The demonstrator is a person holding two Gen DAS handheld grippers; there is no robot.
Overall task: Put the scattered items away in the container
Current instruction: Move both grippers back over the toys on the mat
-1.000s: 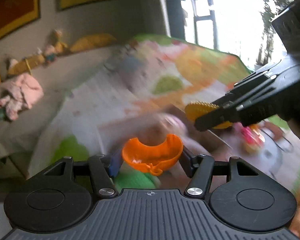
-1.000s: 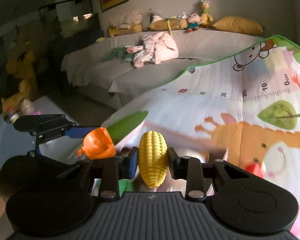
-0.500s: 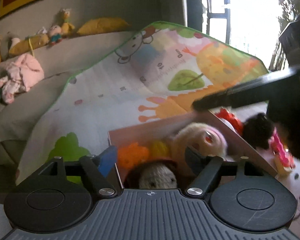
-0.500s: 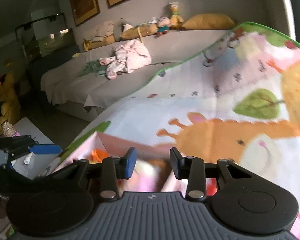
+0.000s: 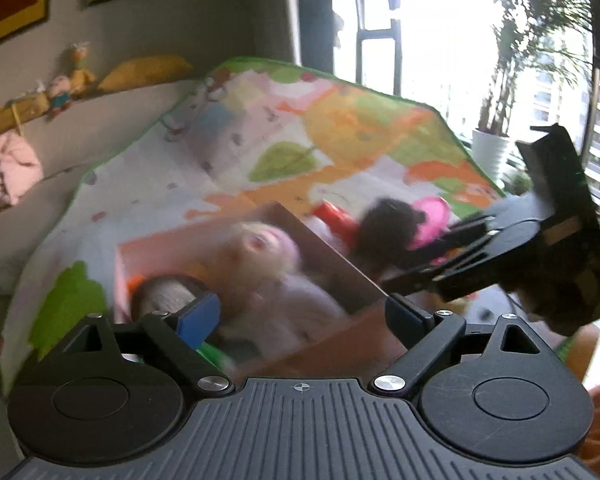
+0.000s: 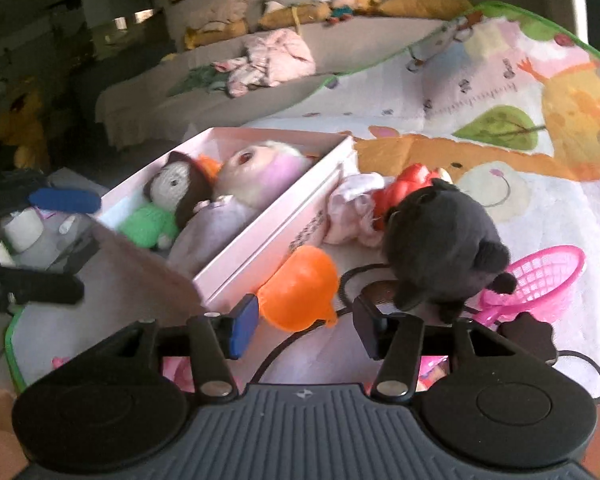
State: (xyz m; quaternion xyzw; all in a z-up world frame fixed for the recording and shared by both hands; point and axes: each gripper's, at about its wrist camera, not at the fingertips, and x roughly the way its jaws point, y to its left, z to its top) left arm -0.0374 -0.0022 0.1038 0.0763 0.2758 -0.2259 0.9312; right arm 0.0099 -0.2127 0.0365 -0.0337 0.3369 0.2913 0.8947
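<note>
Two dolls already lie in the box [image 6: 276,236], a brown-hatted knit one [image 6: 172,196] and a pale-haired one [image 6: 244,184], packed lengthwise, probably so more fits. Just outside the near right wall sits an orange toy [image 6: 300,288], touching the box side. The right gripper [image 6: 304,328] is low right behind it, jaws spreading apart with nothing clamped; the toy is just ahead of the gap, so my guess is that's the next pick. Right of that: a black plush [image 6: 440,240], a red toy [image 6: 408,188], a pale cloth thing [image 6: 352,212] and a pink net [image 6: 540,280], all on the mat [image 6: 500,80]. The left gripper [image 5: 304,312] hangs over the box, jaws opening wide, empty.
</note>
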